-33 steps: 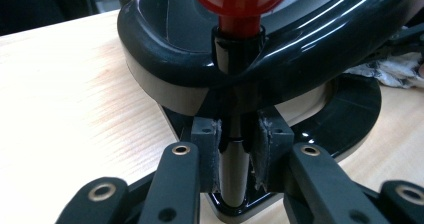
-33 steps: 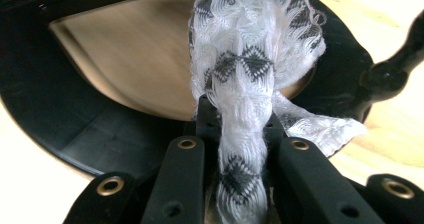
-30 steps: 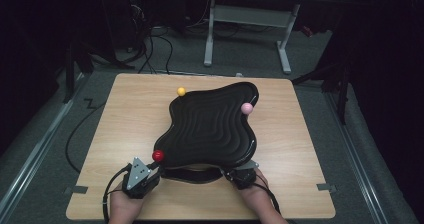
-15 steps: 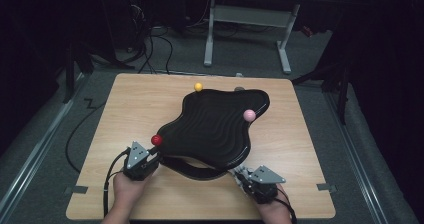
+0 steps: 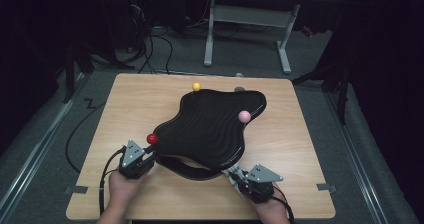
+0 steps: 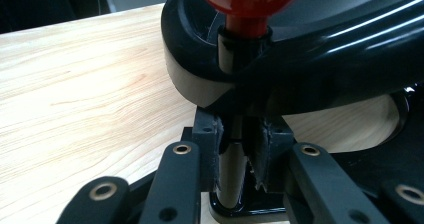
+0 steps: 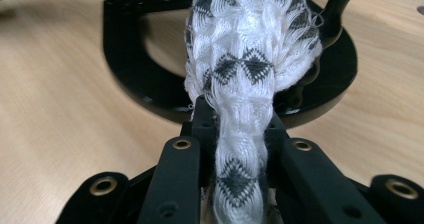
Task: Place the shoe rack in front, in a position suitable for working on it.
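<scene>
Nearest the person, the right gripper [image 5: 239, 176] sits at the table's near edge, its jaws pressed together on a white-and-grey woven cloth [image 7: 250, 74] that bunches forward toward the black ring-shaped base frame [image 7: 150, 96] just ahead of it. To its left, the left gripper [image 5: 148, 154] pinches the thin black post [image 6: 231, 176] beneath the red ball knob [image 5: 152, 138], at the near-left lobe of the glossy black wavy-edged tray [image 5: 212, 126]. That tray sits tilted over the base frame near the middle of the light wooden table [image 5: 125, 109], with a pink ball knob [image 5: 244, 116] on its right lobe and a yellow ball knob [image 5: 196, 86] at its far edge.

The work in hand looks like wiping or dusting under the tray while the other hand steadies it. To do it well, the left grip should stay firm and low on the post so the tray does not swing, and the cloth should be led in along the frame with its loose end kept clear of the posts.

The tray covers most of the frame, so how the two join cannot be told. A small grey object [image 5: 240, 89] at the tray's far rim is too small to name. The cloth's near end is cut off in the right gripper view.
</scene>
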`<state>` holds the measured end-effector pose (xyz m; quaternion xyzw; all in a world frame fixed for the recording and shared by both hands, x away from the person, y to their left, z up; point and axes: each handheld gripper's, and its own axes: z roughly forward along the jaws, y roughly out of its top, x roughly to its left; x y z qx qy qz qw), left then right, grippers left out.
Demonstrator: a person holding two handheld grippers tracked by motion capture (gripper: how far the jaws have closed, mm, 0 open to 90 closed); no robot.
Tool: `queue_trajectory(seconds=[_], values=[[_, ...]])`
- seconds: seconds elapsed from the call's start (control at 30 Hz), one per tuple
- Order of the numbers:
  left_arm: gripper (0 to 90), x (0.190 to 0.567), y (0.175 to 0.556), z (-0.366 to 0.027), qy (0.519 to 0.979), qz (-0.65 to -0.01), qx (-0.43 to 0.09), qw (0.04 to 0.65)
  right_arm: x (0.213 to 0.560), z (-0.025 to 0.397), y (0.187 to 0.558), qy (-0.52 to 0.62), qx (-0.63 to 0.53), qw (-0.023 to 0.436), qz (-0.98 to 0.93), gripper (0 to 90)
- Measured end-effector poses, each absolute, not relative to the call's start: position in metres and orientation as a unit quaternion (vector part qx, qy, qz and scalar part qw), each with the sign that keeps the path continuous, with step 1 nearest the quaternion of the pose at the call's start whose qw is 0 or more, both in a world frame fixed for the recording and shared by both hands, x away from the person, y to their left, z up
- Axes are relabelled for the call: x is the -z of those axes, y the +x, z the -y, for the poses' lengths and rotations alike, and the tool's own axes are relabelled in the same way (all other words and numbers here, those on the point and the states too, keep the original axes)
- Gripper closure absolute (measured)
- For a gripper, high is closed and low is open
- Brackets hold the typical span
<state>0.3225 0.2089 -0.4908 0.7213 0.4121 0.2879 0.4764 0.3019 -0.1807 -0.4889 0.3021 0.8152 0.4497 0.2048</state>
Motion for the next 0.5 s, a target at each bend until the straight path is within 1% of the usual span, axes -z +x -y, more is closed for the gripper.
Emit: queue_trajectory(seconds=[0.07,0.13,0.2,0.33,0.4,0.43,0.47,0.5], values=[[74.8,0.491,0.318,-0.214,0.717,-0.417,-0.291,0.476,0.490,0.175,0.312,0.303,-0.448,0.206,-0.815,77.0],[74.8,0.492,0.315,-0.217,0.716,-0.419,-0.294,0.475,0.491,0.169,0.323,0.303,-0.449,0.187,-0.819,77.1],[74.7,0.492,0.311,-0.220,0.714,-0.421,-0.298,0.474,0.492,0.161,0.329,0.298,-0.455,0.180,-0.820,77.2],[74.5,0.493,0.303,-0.224,0.711,-0.424,-0.306,0.470,0.492,0.139,0.335,0.274,-0.455,0.192,-0.826,77.2],[74.3,0.493,0.300,-0.226,0.709,-0.428,-0.310,0.468,0.495,0.130,0.339,0.285,-0.433,0.192,-0.834,77.1],[74.3,0.493,0.298,-0.228,0.708,-0.429,-0.310,0.467,0.498,0.126,0.343,0.291,-0.423,0.189,-0.837,77.1],[74.3,0.493,0.296,-0.230,0.708,-0.430,-0.312,0.465,0.502,0.123,0.345,0.295,-0.420,0.177,-0.840,77.1],[74.3,0.493,0.295,-0.230,0.707,-0.432,-0.313,0.464,0.503,0.121,0.345,0.294,-0.423,0.180,-0.838,77.2]])
